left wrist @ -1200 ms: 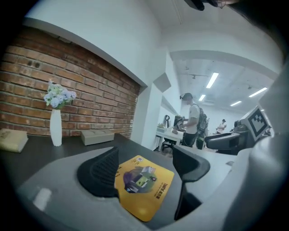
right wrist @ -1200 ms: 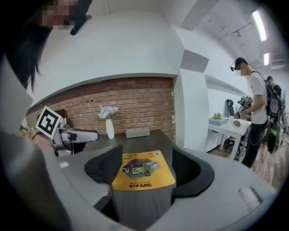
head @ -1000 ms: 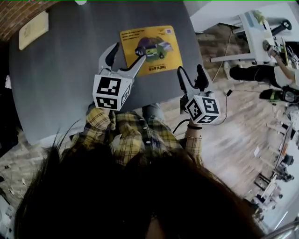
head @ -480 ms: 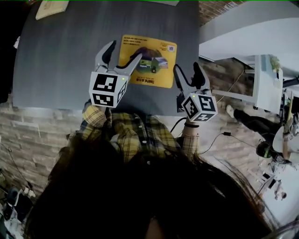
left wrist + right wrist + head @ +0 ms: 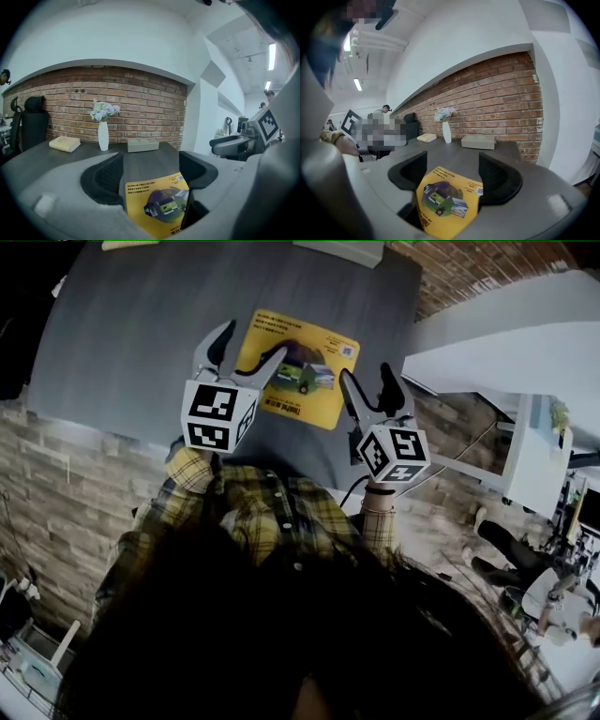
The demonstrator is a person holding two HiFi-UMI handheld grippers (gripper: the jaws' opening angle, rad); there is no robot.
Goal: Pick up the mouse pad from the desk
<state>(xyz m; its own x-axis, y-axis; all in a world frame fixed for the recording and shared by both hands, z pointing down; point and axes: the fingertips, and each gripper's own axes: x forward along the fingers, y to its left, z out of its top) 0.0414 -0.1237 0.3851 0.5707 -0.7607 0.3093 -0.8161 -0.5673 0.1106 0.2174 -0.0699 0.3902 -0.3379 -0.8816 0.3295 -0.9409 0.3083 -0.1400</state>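
Observation:
A yellow mouse pad (image 5: 300, 367) with a printed picture lies flat on the dark grey desk (image 5: 131, 343), near its front edge. My left gripper (image 5: 246, 345) hovers open over the pad's left edge; the pad (image 5: 157, 206) shows between its jaws. My right gripper (image 5: 367, 383) is open beside the pad's right edge, and the pad (image 5: 447, 199) fills the gap between its jaws. Neither gripper holds anything.
At the back of the desk stand a white vase of flowers (image 5: 103, 129), a book (image 5: 65, 143) and a flat beige box (image 5: 143, 145) against a brick wall (image 5: 140, 108). A white table (image 5: 506, 343) lies to the right.
The head view has swung, so the desk and pad appear rotated. Both grippers have stayed open at either side of the pad, with the pad still flat on the desk.

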